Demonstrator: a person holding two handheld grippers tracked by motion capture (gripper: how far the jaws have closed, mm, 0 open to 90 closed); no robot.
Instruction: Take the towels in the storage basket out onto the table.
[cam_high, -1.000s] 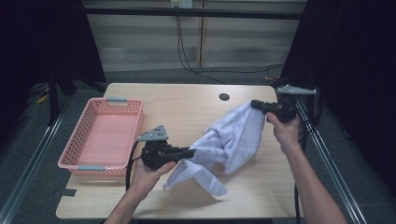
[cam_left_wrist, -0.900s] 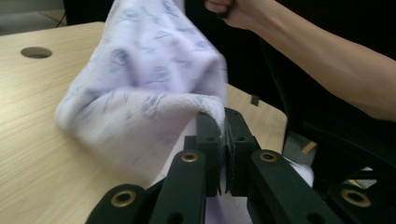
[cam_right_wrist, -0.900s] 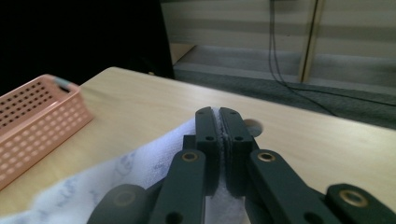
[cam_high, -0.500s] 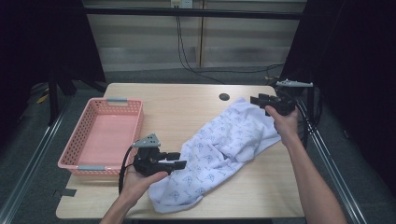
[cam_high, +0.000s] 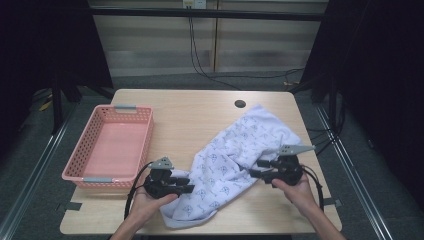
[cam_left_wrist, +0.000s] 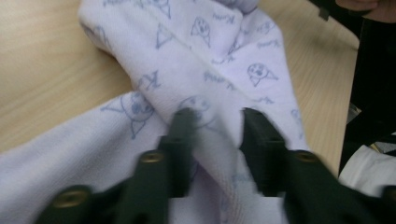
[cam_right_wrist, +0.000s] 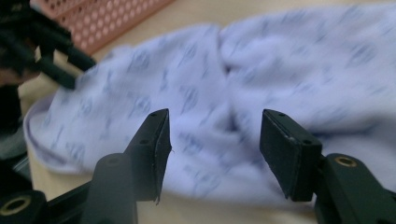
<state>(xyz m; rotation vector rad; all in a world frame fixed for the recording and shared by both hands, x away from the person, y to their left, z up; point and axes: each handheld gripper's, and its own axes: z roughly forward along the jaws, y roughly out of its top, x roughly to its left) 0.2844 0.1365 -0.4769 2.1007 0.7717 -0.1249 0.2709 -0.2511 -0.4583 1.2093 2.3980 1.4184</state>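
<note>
The light wooden table with a round black cable hole (cam_high: 200, 120) carries everything in the scene. On its right half lies the white cotton cloth printed with small blue drawings (cam_high: 235, 155); it stretches as a long diagonal band from the far right, near the hole, down to the near edge at the middle. One second ago this cloth was lifted and hung between the two grippers, and half a second ago it was already lower and wider. Now it rests flat on the wood, so I judge that the spreading step is finished and a fold, or a new grip, comes next.

At the left side stands the pink plastic basket with a perforated wall (cam_high: 142, 145), with nothing in it, well apart from the cloth.

The right gripper (cam_high: 256, 174) was high at the far right corner before; it has come down to the near right and now sits at the right edge of the cloth. In the right gripper view its jaws stand wide apart with nothing between them, and the cloth (cam_right_wrist: 261, 93) lies just behind them, so it has released the fabric.

The left gripper (cam_high: 189, 188) is at the near left edge of the cloth. In the left gripper view a ridge of fabric (cam_left_wrist: 210, 79) passes between its jaws, which are partly apart; whether they really press this ridge I cannot tell.
</note>
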